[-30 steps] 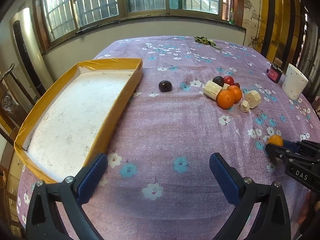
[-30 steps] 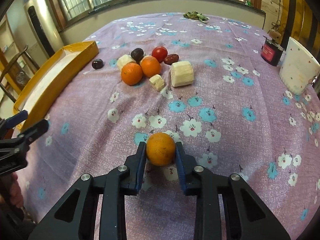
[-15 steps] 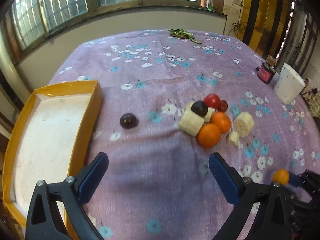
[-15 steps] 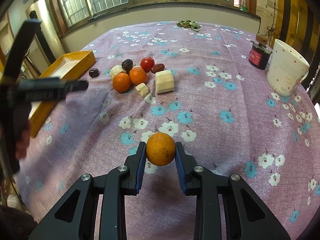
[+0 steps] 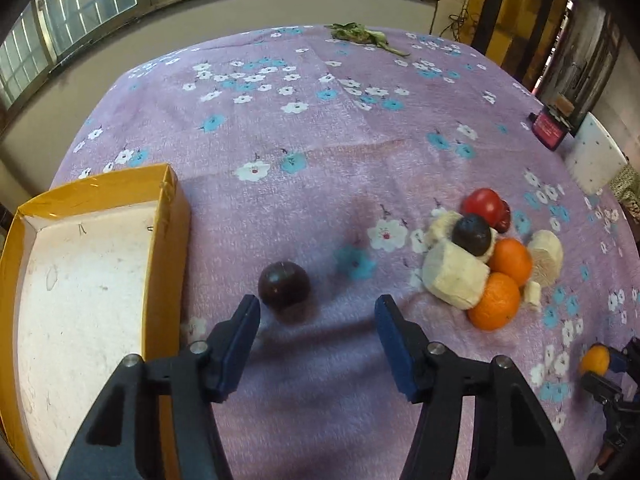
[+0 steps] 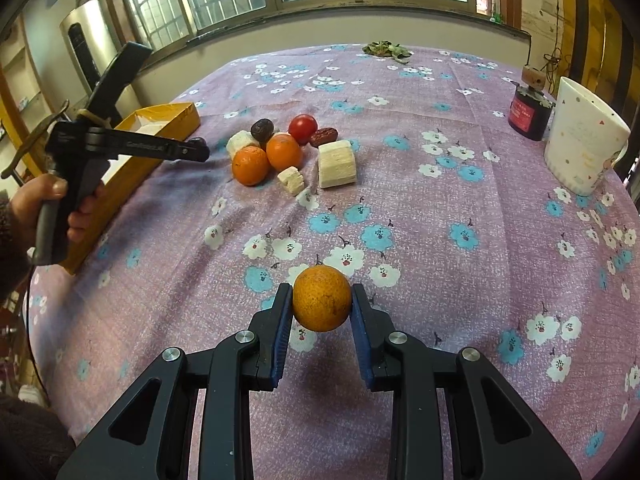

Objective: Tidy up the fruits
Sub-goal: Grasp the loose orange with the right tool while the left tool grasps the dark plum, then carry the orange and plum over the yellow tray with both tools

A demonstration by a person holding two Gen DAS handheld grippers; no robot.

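My left gripper (image 5: 316, 312) is open, just short of a dark plum (image 5: 284, 286) lying alone on the purple cloth, right of the yellow tray (image 5: 176, 216). My right gripper (image 6: 320, 308) is shut on a small orange (image 6: 322, 298) and holds it above the cloth; it also shows in the left wrist view (image 5: 596, 359). A fruit pile holds two oranges (image 5: 496, 300), a red tomato (image 5: 484, 203), a dark plum (image 5: 472, 234) and pale cut chunks (image 5: 452, 276). The left gripper shows in the right wrist view (image 6: 196, 151), beside the tray (image 6: 176, 120).
A white mug (image 6: 584, 140) and a small red jar (image 6: 528, 114) stand at the right of the table. Dry green leaves (image 6: 386, 49) lie at the far edge. The floral cloth (image 6: 420, 208) covers the whole table.
My left gripper has moved forward and down toward the lone dark plum, still open. My right gripper has lifted slightly with the orange held in it.
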